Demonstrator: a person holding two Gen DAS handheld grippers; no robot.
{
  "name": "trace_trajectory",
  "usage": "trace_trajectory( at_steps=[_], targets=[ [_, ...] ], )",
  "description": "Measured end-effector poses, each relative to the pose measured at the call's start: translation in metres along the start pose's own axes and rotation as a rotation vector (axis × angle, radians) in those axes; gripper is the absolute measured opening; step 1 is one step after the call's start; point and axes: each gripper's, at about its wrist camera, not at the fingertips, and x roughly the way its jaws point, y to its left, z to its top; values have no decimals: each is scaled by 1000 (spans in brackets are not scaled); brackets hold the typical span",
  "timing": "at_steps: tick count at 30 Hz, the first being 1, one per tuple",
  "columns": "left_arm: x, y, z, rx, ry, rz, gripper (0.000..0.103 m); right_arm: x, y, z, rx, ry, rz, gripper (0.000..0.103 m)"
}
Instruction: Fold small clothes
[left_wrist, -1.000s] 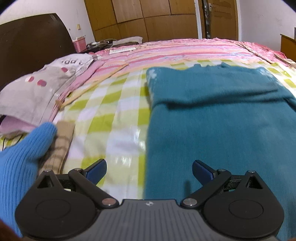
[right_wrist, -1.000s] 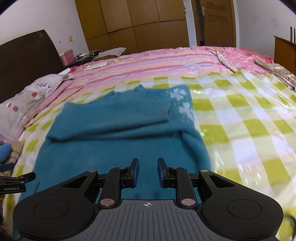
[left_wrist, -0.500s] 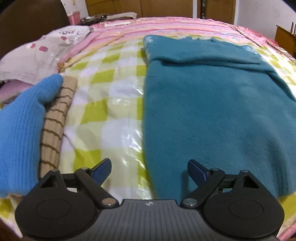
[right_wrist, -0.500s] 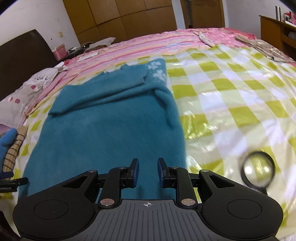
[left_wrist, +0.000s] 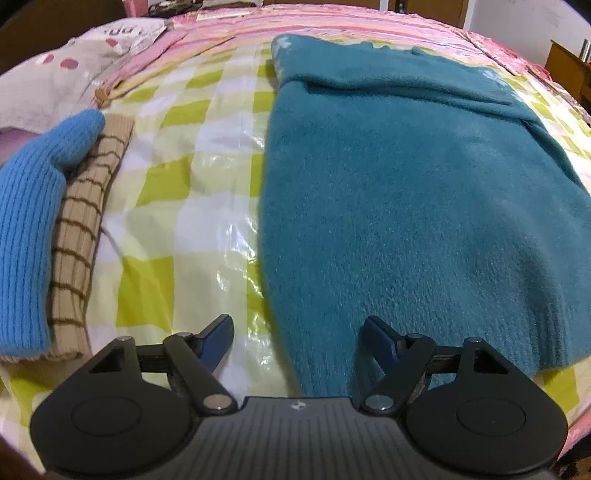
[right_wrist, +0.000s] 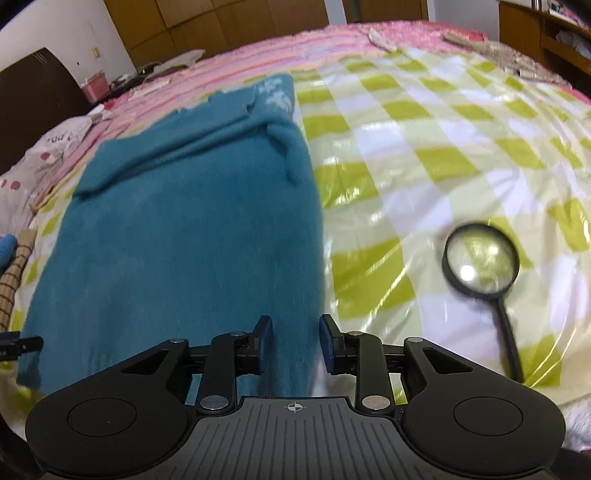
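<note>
A teal sweater (left_wrist: 406, 192) lies flat on the green-checked bed cover, its sleeves folded across the chest at the far end. It also shows in the right wrist view (right_wrist: 192, 236). My left gripper (left_wrist: 298, 334) is open wide, its jaws to either side of the sweater's near left hem corner. My right gripper (right_wrist: 295, 341) is open with a narrower gap, and the sweater's near right hem edge runs between its jaws.
A blue knit garment (left_wrist: 33, 206) lies on a folded beige striped one (left_wrist: 81, 236) at the left. A grey dotted pillow (left_wrist: 55, 77) lies behind them. A black magnifying glass (right_wrist: 484, 266) lies on the cover at the right.
Both grippers have dropped and drawn back to the sweater's near hem. The right gripper's jaws have opened wider. The magnifying glass has come into the right wrist view.
</note>
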Motion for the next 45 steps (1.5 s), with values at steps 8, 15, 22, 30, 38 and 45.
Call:
trace_trajectory(
  at_steps=[8,15,22,30,38,45],
  targets=[
    [0,-1,-2,-8,34,-7,83,3,-5,-7,48,33,57,30],
    [-3,-3,-3,-12,32,-51,61,2,-7,-10,58,35,100,30],
    [-4,-4,-2,-20,27,-78,54,7,-12,-10,93,39,149,30],
    [-9,-8,-4,-10,1,-91,41,7,-17,-13,140,32,217,30],
    [-6,-10,-1,-27,3,-99,41,14,-18,-13,168,22,245,30],
    [-17,-6,-1,-53,-31,-120,18,12,-20,-17,232,13,309,16]
  ],
)
